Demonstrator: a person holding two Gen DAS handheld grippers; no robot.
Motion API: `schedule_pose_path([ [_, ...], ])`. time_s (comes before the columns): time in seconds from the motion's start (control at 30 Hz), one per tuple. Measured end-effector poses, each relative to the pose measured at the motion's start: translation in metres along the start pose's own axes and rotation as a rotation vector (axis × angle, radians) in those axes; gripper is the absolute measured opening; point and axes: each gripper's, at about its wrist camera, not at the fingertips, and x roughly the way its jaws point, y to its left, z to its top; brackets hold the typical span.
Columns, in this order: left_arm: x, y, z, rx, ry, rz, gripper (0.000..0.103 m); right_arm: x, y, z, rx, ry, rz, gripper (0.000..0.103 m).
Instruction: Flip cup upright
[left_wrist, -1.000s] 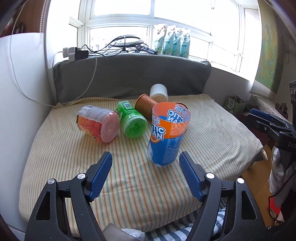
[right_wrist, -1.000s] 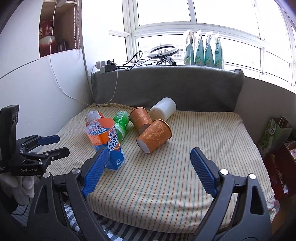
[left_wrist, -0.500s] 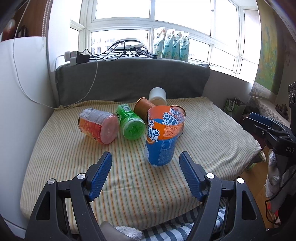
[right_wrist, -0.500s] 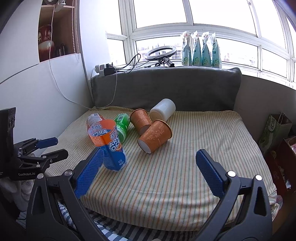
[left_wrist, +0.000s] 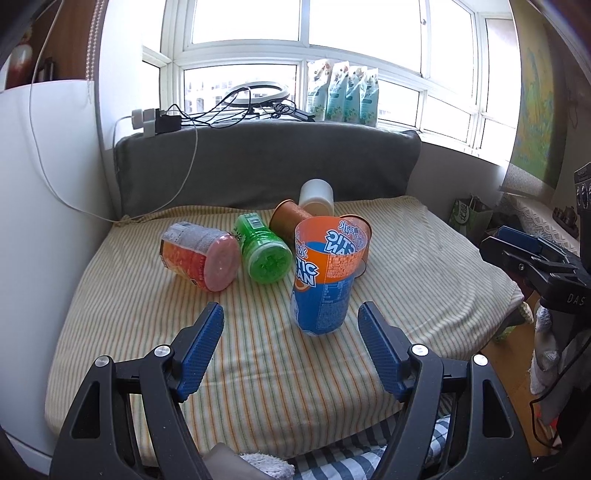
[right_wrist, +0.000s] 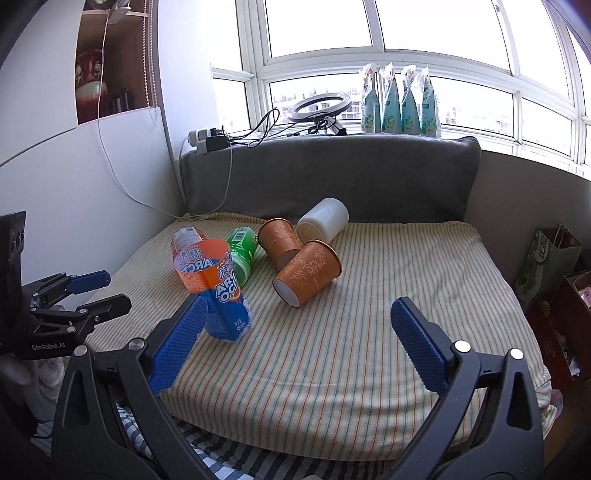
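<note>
An orange and blue plastic cup (left_wrist: 325, 273) stands upright, leaning slightly, on the striped cushion (left_wrist: 147, 314); it also shows in the right wrist view (right_wrist: 216, 284). My left gripper (left_wrist: 291, 343) is open and empty, just in front of the cup and apart from it. My right gripper (right_wrist: 295, 339) is open and empty near the cushion's front edge, with the cup beside its left finger (right_wrist: 177, 339). Two brown paper cups (right_wrist: 306, 273) (right_wrist: 279, 242) lie on their sides behind.
A green bottle (left_wrist: 262, 251), a red jar (left_wrist: 199, 258) and a white cup (left_wrist: 316, 197) lie on their sides at the back. A grey backrest (left_wrist: 266, 162) closes the far side. Bags (right_wrist: 546, 266) stand on the floor at right.
Both grippers have drawn back from the cushion, so the cup and the other things look farther away. The cup stands where it was.
</note>
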Motion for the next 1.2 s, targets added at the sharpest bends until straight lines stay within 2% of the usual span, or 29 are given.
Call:
schedule_pose_path([
  [1.2, 0.0014, -0.0016, 0.0023, 0.003, -0.012, 0.002, 0.075, 0.0027, -0.0046, 0.001, 0.015, 0.002, -0.007, 0.102],
])
